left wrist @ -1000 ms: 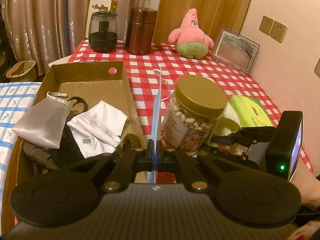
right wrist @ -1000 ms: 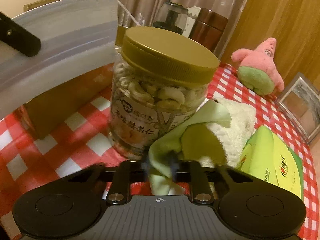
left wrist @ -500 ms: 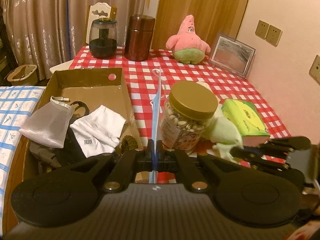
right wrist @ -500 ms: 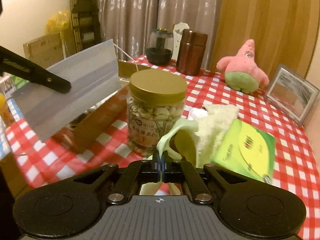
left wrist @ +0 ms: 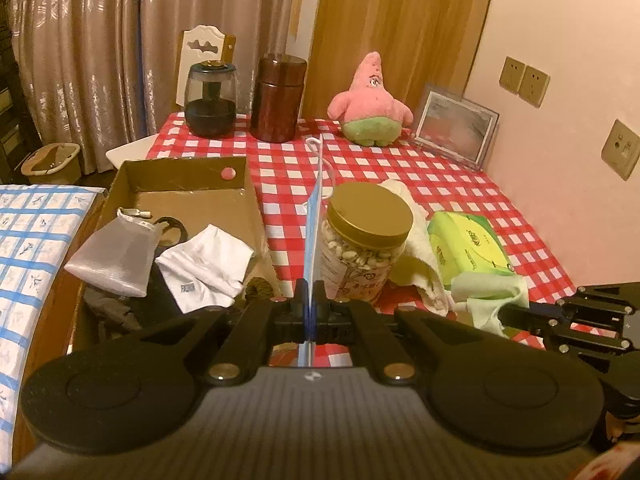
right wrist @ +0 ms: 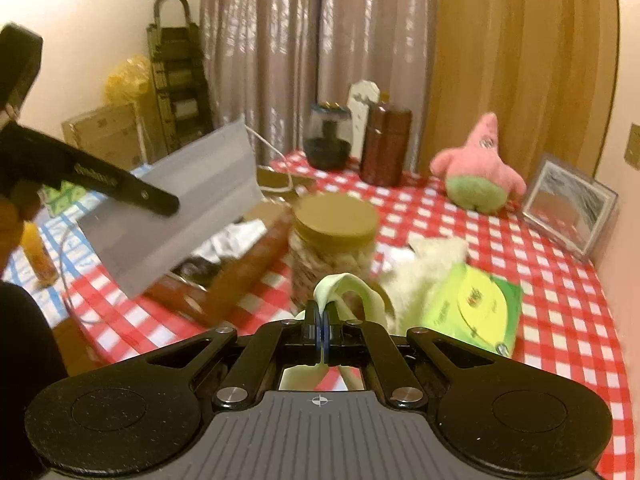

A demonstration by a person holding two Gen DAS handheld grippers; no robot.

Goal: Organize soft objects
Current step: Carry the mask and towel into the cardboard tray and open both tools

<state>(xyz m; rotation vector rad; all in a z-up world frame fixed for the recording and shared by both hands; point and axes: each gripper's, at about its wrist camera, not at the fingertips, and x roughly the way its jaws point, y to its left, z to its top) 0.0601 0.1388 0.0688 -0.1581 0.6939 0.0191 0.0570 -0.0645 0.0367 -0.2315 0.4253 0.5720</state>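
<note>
My left gripper [left wrist: 307, 300] is shut on a blue face mask [left wrist: 314, 232], held edge-on above the table; the right wrist view shows the mask flat [right wrist: 172, 216] at the left. My right gripper [right wrist: 322, 316] is shut on a pale green cloth [right wrist: 344, 288], lifted above the table in front of the nut jar [right wrist: 334, 240]; the cloth also shows in the left wrist view [left wrist: 490, 300]. A cardboard box [left wrist: 180, 168] at the left holds a white garment [left wrist: 208, 268], a grey pouch [left wrist: 116, 252] and dark items.
A gold-lidded nut jar [left wrist: 366, 240], a white fluffy towel [left wrist: 420, 256] and a green tissue pack [left wrist: 468, 244] sit on the red checked tablecloth [left wrist: 400, 176]. A pink star plush [left wrist: 370, 104], a photo frame [left wrist: 456, 128], a brown canister [left wrist: 278, 98] and a dark jar [left wrist: 210, 100] stand at the back.
My right gripper has pulled back and up with the green cloth, away from the jar. My left gripper has risen a little with the mask.
</note>
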